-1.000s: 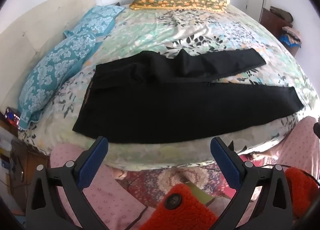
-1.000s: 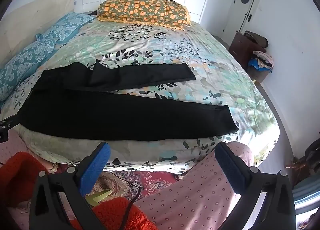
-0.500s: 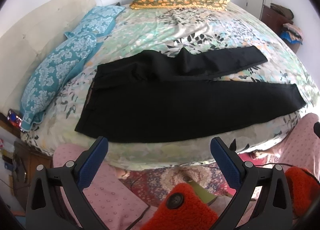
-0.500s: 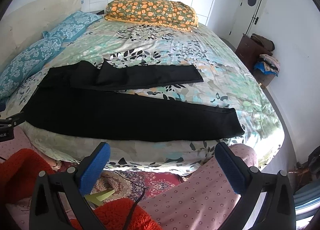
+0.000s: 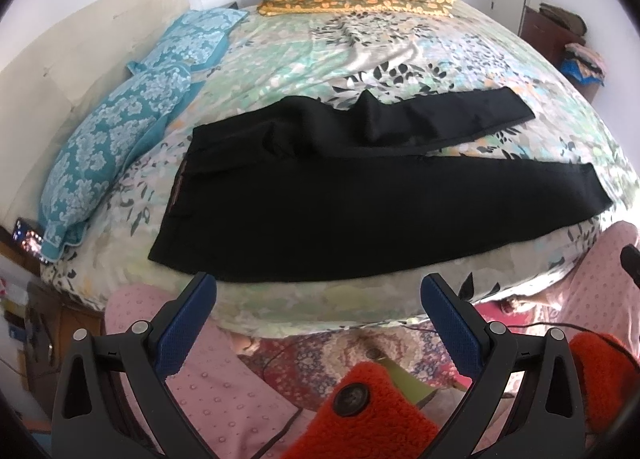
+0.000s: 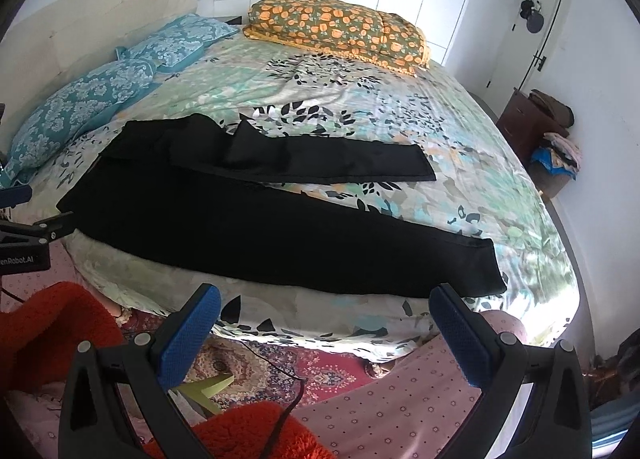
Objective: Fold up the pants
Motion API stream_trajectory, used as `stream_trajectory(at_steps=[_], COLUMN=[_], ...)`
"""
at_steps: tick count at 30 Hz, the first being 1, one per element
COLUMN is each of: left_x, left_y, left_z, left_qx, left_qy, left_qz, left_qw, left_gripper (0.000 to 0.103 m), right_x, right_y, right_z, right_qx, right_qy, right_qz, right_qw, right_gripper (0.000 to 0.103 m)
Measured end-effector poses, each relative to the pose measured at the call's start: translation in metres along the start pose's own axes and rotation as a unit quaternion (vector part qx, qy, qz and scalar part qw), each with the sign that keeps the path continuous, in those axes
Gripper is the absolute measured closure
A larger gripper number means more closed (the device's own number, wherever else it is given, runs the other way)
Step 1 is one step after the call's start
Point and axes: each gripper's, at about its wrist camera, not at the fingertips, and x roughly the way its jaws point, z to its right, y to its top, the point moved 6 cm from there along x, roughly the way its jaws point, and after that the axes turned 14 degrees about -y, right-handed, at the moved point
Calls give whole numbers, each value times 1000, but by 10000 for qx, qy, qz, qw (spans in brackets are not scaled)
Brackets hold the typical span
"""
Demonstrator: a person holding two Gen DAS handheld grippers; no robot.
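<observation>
Black pants spread flat on the floral bedspread, near the bed's front edge. Long axis running left to right across the bed: waistband at the left, toward the blue pillows; leg hems at the right. Near leg straight along the edge, its hem pointing right and slightly forward. Far leg angled away, a strip of bedspread showing between the two. Some bunching near the crotch.

Left gripper held short of the bed, blue pads wide apart, nothing between them. Right gripper likewise below the bed's edge, pads spread wide and empty, clear of the cloth. Patterned rug below.
</observation>
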Motion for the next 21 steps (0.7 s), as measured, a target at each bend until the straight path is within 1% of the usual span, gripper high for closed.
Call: stream_trajectory(at_steps=[13,18,21], left_x=[2,3,3], left_y=[-3,-3,-3], left_z=[2,14,24], left_qx=[38,273,440], left_qy=[-72,-173,-237], left_qz=[-50,-62,-73], left_qw=[10000,9995,9987], left_gripper=[1,1,1], right_x=[-8,-11,-11], right_y=[5,3,0], right_z=[-14,-13,-4], right_qx=[-92,-58,86], right_qy=[336,322,262], right_qz=[194,208,171], right_qw=[9992,9992,9995], right_gripper=[0,0,0])
